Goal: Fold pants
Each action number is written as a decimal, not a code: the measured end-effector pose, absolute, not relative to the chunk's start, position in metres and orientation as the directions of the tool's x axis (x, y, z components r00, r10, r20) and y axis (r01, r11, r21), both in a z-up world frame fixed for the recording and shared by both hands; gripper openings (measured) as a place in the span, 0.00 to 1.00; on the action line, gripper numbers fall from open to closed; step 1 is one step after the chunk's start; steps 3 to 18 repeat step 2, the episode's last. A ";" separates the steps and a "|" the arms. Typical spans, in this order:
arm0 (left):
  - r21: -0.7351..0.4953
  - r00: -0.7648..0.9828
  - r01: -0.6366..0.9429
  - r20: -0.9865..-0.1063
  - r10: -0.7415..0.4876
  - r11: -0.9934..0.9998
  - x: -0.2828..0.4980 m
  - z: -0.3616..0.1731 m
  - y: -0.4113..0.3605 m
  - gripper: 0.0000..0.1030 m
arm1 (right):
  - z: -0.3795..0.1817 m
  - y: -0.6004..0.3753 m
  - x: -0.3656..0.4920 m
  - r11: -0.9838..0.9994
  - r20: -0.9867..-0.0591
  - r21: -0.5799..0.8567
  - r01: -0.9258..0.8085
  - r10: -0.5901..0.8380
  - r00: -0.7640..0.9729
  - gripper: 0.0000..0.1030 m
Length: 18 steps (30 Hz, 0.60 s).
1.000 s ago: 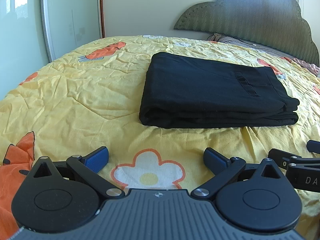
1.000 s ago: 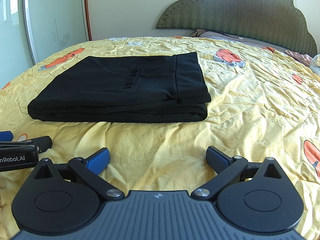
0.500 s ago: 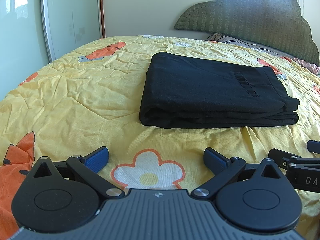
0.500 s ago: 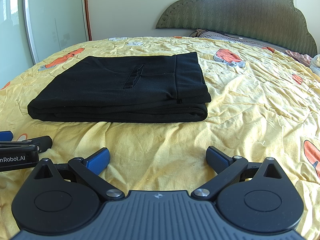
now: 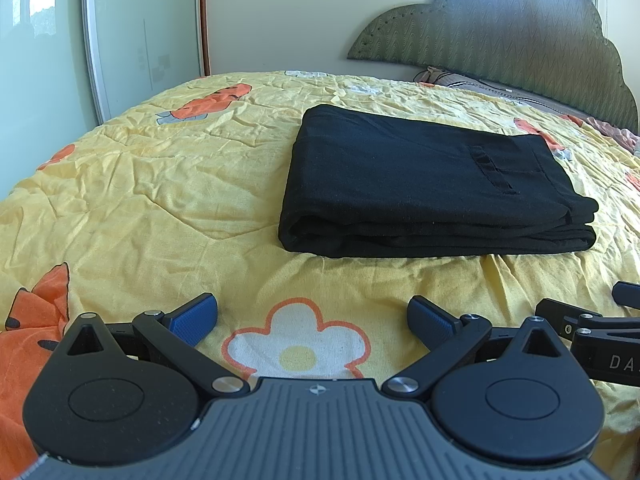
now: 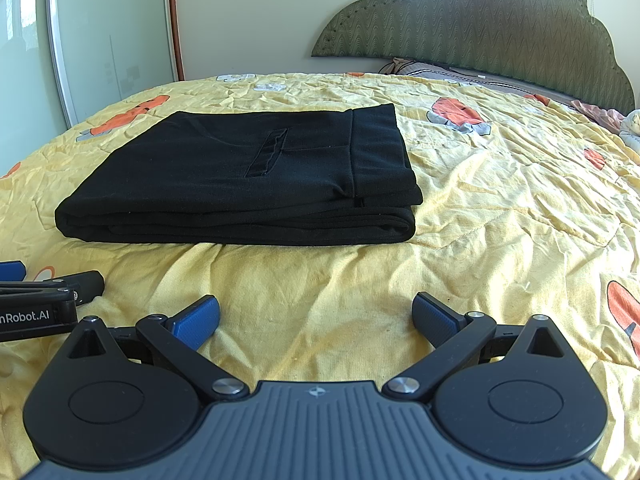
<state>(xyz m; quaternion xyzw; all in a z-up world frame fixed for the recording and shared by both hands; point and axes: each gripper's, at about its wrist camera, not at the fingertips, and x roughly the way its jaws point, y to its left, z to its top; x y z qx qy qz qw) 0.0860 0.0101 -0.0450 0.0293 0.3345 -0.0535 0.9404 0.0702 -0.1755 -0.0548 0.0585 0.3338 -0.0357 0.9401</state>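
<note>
Black pants (image 5: pixel 420 184) (image 6: pixel 248 180) lie folded into a flat rectangular stack on the yellow bedspread (image 5: pixel 160 184) (image 6: pixel 500 208), pocket side up. My left gripper (image 5: pixel 312 318) rests low on the bed in front of the stack's left end, open, with nothing between its blue pads. My right gripper (image 6: pixel 316 318) sits just short of the stack's right end, also open and empty. Each gripper shows at the edge of the other's view: the right one (image 5: pixel 592 320) at the far right, the left one (image 6: pixel 44 296) at the far left. Neither touches the pants.
The bedspread is wrinkled, with orange and flower prints. A green scalloped headboard (image 6: pixel 480 24) stands behind the bed, with pillows (image 6: pixel 440 70) below it. A mirrored wardrobe door (image 5: pixel 140 32) and wall rise to the left. Crumpled fabric (image 6: pixel 628 120) lies at the far right.
</note>
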 end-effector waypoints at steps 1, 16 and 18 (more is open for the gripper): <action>0.017 0.769 0.131 -0.633 -0.091 0.991 0.086 -0.044 0.012 0.99 | -0.055 -0.175 0.070 0.991 -0.631 0.090 0.101 -0.022 0.775 1.00; 0.013 0.767 0.143 -0.633 -0.103 0.990 0.085 -0.042 0.014 0.99 | -0.054 -0.177 0.070 0.992 -0.632 0.097 0.086 -0.005 0.775 1.00; 0.013 0.767 0.143 -0.633 -0.103 0.990 0.085 -0.042 0.014 0.99 | -0.054 -0.177 0.070 0.992 -0.632 0.097 0.086 -0.005 0.775 1.00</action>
